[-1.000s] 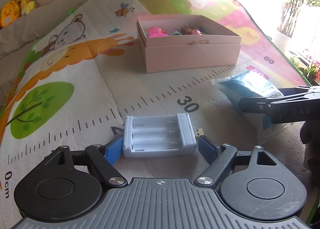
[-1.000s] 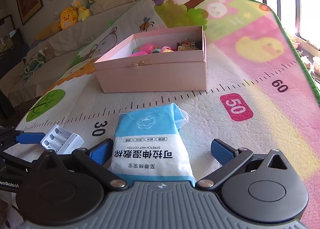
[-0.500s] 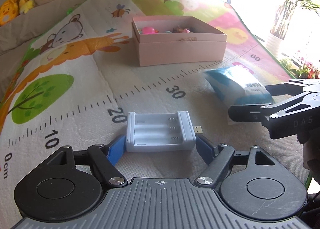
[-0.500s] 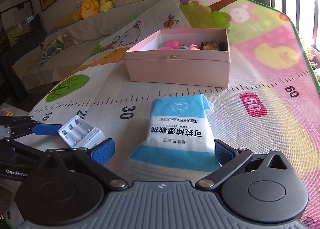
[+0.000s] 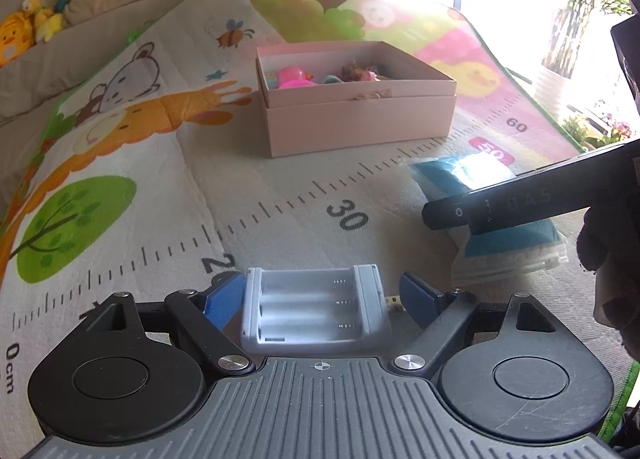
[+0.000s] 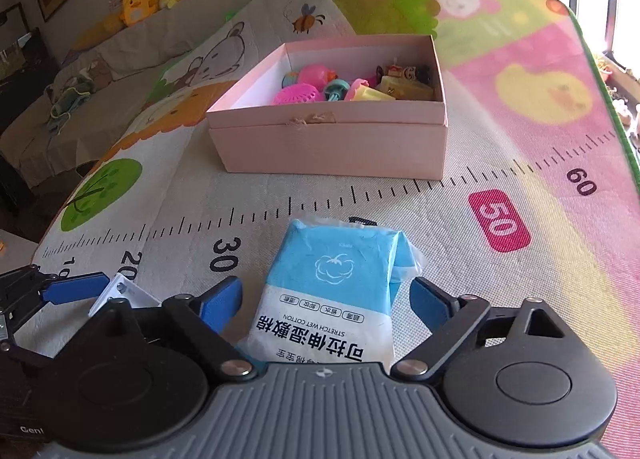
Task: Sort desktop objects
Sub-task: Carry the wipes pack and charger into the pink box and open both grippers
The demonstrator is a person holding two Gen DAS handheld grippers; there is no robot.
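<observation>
A white battery charger (image 5: 312, 311) lies on the play mat between the blue pads of my left gripper (image 5: 322, 287). Its jaws are opening: the left pad sits at the charger's side and the right pad stands clear of it. A blue and white pack of cotton wipes (image 6: 328, 323) lies between the pads of my right gripper (image 6: 326, 291). Those jaws are closing, with a gap still showing on the left side. The left wrist view shows one of the right gripper's fingers (image 5: 500, 203) over the pack (image 5: 516, 243). An open pink box (image 6: 332, 147) stands beyond.
The pink box (image 5: 360, 127) holds several small colourful toys. The mat (image 5: 280, 195) carries a printed ruler, and its green edge (image 6: 616, 107) runs along the right. Plush toys (image 6: 140, 3) sit on a sofa at the back left. A person's hand (image 5: 608, 259) is at the right.
The left jaws have widened and the right pad has come off the charger. The right jaws have narrowed around the pack, and that gripper has moved forward over it.
</observation>
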